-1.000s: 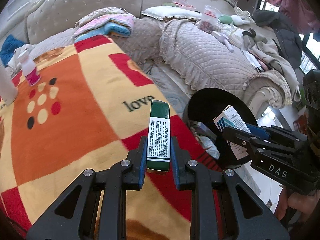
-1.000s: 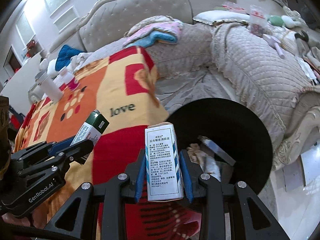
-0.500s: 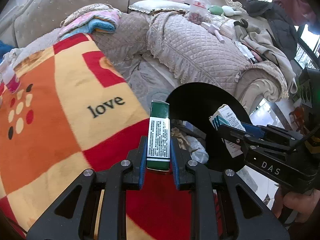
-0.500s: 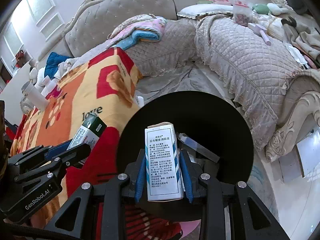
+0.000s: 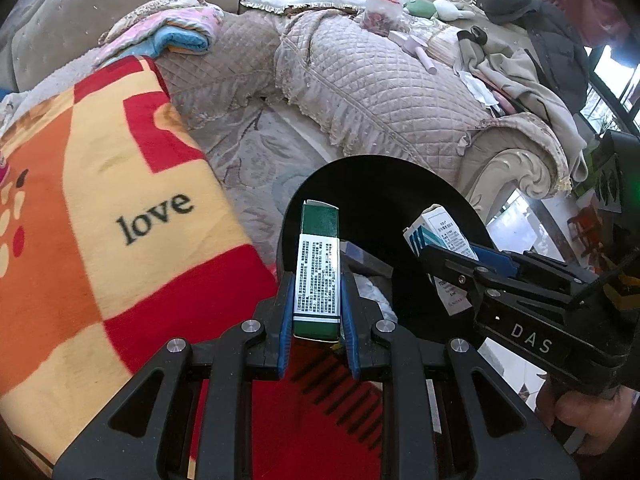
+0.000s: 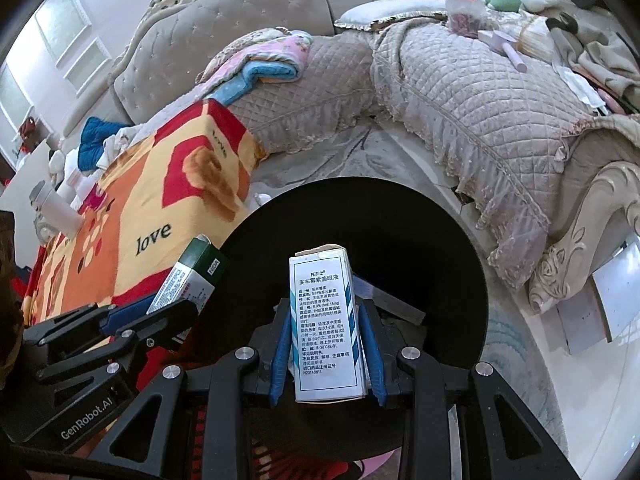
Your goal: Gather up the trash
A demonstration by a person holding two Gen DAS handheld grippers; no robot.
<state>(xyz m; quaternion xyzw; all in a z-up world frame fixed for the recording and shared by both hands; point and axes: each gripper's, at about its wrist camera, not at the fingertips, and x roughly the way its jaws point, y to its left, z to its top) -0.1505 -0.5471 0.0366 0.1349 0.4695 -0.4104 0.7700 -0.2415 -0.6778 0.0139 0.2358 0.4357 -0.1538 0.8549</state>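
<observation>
Quilted sofa behind, "love" blanket beside the black bin. Both grippers have swung in from over the blanket: right gripper, clamped on a white medicine box, now hangs over the bin's mouth — left gripper, gripping a green box, reaches its rim. Release looks next.

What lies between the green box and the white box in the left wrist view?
Only the black bin's dark opening shows between the green box and the white box, seen in the left wrist view.
</observation>
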